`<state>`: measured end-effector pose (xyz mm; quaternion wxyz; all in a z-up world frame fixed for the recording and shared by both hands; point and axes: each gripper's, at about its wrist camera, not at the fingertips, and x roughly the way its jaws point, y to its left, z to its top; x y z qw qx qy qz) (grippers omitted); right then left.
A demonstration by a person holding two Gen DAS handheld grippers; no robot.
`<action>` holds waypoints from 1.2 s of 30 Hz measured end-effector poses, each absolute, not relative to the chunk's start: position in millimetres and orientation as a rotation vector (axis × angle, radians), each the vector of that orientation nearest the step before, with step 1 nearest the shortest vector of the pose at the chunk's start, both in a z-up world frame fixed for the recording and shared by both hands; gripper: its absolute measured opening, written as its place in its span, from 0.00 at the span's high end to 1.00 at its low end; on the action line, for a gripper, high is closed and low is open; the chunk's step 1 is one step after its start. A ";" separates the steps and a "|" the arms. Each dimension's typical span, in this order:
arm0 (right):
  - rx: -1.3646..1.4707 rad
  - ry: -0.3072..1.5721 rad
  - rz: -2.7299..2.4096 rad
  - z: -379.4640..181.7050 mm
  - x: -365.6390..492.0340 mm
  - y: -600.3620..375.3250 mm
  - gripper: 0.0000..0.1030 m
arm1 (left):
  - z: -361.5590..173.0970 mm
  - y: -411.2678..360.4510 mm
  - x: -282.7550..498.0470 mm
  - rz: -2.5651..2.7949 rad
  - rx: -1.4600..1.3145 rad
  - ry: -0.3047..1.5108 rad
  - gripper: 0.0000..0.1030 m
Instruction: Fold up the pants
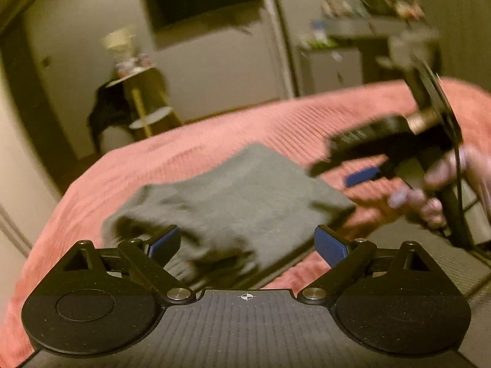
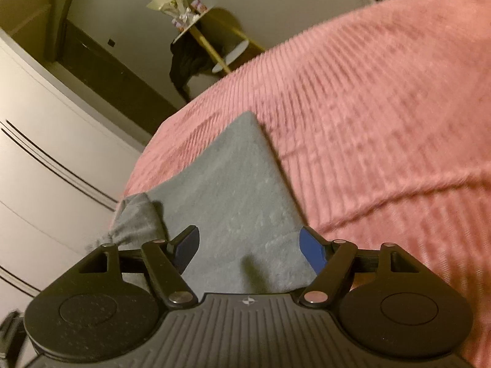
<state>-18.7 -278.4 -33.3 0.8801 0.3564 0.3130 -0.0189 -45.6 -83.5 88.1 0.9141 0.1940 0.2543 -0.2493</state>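
The grey pants (image 1: 239,196) lie folded into a thick bundle on the pink ribbed bedspread (image 1: 245,122), close to its left edge. My left gripper (image 1: 247,242) hovers at the bundle's near end, jaws wide apart, with fabric below them and nothing pinched. In the right wrist view the pants (image 2: 236,190) reach away from my right gripper (image 2: 249,247), which stands open over their near part. A loose grey end (image 2: 135,220) bunches at the left. The left wrist view also shows the right gripper (image 1: 346,168) above the bundle's right corner, held by a hand (image 1: 429,196), empty.
The bedspread (image 2: 383,122) stretches wide to the right of the pants. A white wardrobe (image 2: 46,153) stands just past the bed's left edge. Beyond the bed are a small round side table (image 1: 144,92) with dark cloth hanging on it, a wall screen (image 1: 202,0) and cluttered shelves (image 1: 353,30).
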 end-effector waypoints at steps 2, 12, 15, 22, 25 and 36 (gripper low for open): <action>0.646 0.639 -0.041 -20.9 -20.8 -264.9 0.29 | 92.4 -43.2 -31.5 -0.397 0.283 0.503 0.01; 0.085 0.620 0.197 15.8 -15.9 -100.7 0.14 | 25.4 134.2 42.3 0.297 -0.432 0.722 0.00; -0.040 0.611 0.131 6.9 -6.8 -74.5 0.14 | 20.0 145.3 37.5 0.344 -0.478 0.705 0.00; -0.252 0.595 0.125 -10.8 8.4 -41.3 0.14 | 12.6 149.9 34.6 0.331 -0.484 0.725 0.00; -0.269 0.573 0.117 -12.3 11.8 -37.2 0.15 | 12.5 150.9 34.5 0.322 -0.489 0.738 0.00; 0.394 0.513 0.021 0.8 12.3 -128.4 0.28 | 12.1 150.9 34.8 0.303 -0.494 0.738 0.00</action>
